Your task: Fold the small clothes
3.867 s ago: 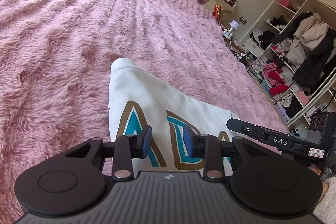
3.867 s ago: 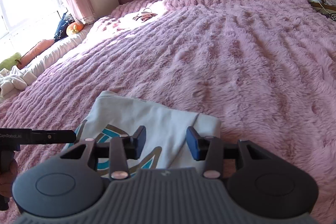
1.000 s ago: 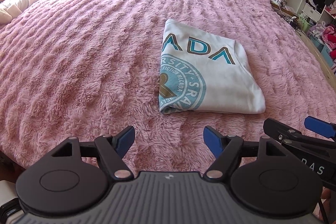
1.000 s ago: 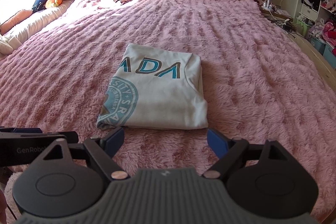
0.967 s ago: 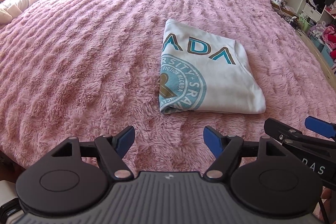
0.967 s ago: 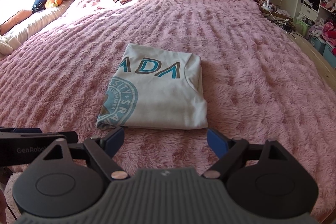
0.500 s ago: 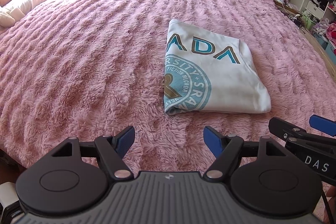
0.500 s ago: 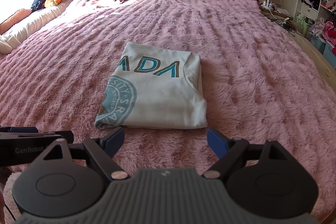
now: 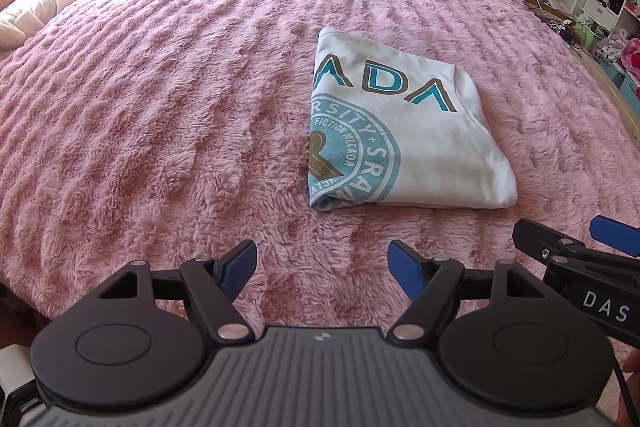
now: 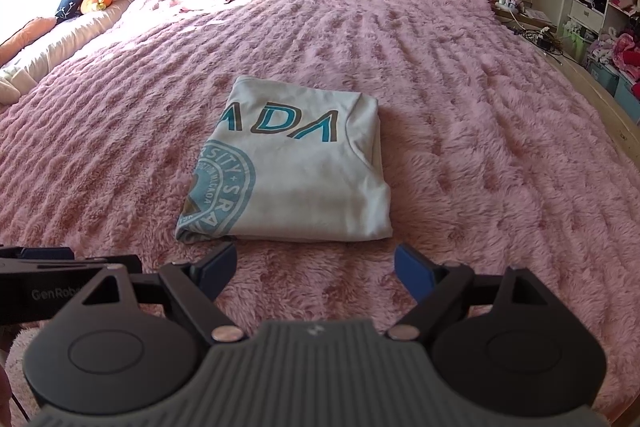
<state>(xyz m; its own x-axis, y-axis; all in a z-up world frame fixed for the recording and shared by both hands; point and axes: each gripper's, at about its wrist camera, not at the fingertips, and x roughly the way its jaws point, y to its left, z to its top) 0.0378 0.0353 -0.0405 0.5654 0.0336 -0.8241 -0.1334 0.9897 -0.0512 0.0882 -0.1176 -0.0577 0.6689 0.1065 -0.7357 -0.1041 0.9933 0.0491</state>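
Sitting folded into a neat rectangle on the pink fuzzy bed [image 10: 480,107], the white printed shirt [image 10: 296,183] looks pretty much done — the risk now is messing it up. Its left edge looks a bit puffy and rolled, so any nudge or a snag on that shaggy pile could pop the layers open. Both the left tongs [image 9: 321,266] and right tongs [image 10: 315,267] are spread wide, holding nothing, just short of the shirt's near edge. Compared with a few seconds back, when both sat narrower right over the fabric, they've pulled away — shirt hasn't budged lately.
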